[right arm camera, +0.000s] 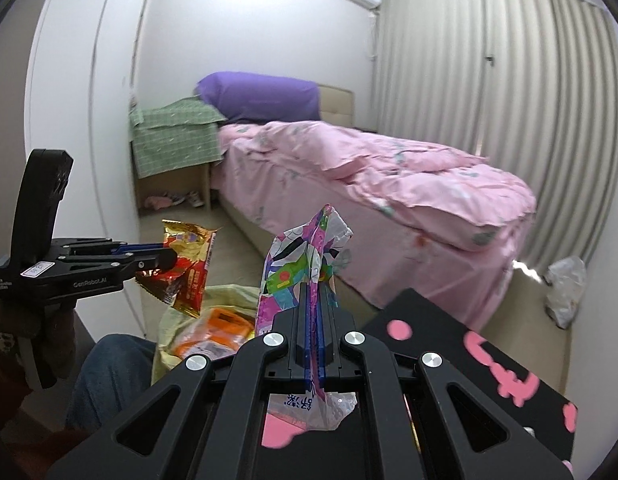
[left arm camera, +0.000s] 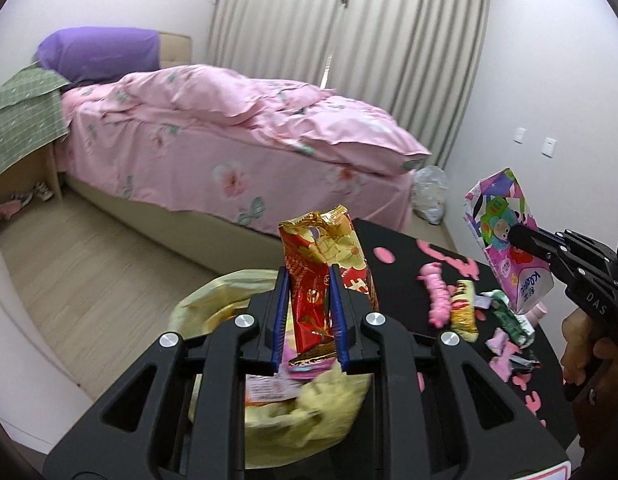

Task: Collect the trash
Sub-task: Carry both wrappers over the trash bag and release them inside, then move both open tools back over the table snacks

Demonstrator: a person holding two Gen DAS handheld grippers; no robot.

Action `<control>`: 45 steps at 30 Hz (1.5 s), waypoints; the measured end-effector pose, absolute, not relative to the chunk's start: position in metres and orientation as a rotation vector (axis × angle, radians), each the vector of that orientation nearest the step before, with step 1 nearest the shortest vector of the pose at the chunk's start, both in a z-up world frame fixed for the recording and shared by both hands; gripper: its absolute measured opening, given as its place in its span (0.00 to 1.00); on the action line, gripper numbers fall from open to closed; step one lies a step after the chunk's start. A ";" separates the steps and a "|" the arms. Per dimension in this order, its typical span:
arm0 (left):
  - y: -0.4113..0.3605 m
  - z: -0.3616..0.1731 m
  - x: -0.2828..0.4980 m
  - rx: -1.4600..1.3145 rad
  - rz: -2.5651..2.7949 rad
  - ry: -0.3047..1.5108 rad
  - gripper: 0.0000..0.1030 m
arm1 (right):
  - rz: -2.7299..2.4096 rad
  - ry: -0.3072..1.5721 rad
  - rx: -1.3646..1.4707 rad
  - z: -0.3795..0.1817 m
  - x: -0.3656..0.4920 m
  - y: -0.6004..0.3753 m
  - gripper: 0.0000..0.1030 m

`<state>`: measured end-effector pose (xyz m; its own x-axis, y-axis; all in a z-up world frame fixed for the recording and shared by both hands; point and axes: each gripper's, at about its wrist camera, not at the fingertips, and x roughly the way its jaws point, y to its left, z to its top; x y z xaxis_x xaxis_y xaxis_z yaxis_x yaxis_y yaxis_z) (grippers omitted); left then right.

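Note:
My left gripper [left arm camera: 307,276] is shut on a red and gold snack wrapper [left arm camera: 321,264], held upright above the open yellow trash bag [left arm camera: 309,404]. In the right wrist view that left gripper [right arm camera: 171,258] holds the same red wrapper [right arm camera: 185,276] over the yellow bag [right arm camera: 197,320], which has an orange packet [right arm camera: 217,328] inside. My right gripper [right arm camera: 314,284] is shut on a pink and purple cartoon wrapper [right arm camera: 305,256]. Seen from the left wrist, the right gripper [left arm camera: 515,236] carries that pink wrapper [left arm camera: 505,240] above the black table [left arm camera: 393,240].
More wrappers [left arm camera: 465,310] and a pink toy [left arm camera: 437,292] lie on the black table with pink markings. A bed with a pink cover [left arm camera: 237,128] fills the room behind. A clear plastic bag [left arm camera: 431,194] sits on the floor by the curtain. A person's knee [right arm camera: 109,372] is beside the bag.

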<state>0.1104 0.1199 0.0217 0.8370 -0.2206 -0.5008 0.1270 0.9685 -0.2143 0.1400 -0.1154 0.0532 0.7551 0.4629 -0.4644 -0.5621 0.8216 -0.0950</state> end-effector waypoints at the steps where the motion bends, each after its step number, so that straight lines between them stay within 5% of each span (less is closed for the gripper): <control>1: 0.126 0.018 0.110 -0.178 -0.173 0.555 0.18 | 0.576 0.449 -0.237 0.050 0.144 -0.111 0.05; 22: 0.137 -0.127 0.179 -0.077 -0.118 0.908 0.18 | 0.716 0.921 -0.242 -0.095 0.274 -0.020 0.05; 42: 0.153 -0.125 0.184 -0.167 -0.136 0.902 0.18 | 0.750 0.978 -0.264 -0.114 0.275 -0.016 0.05; 45: 0.157 -0.112 0.182 -0.199 -0.156 0.883 0.28 | 0.742 0.960 -0.254 -0.106 0.272 -0.019 0.06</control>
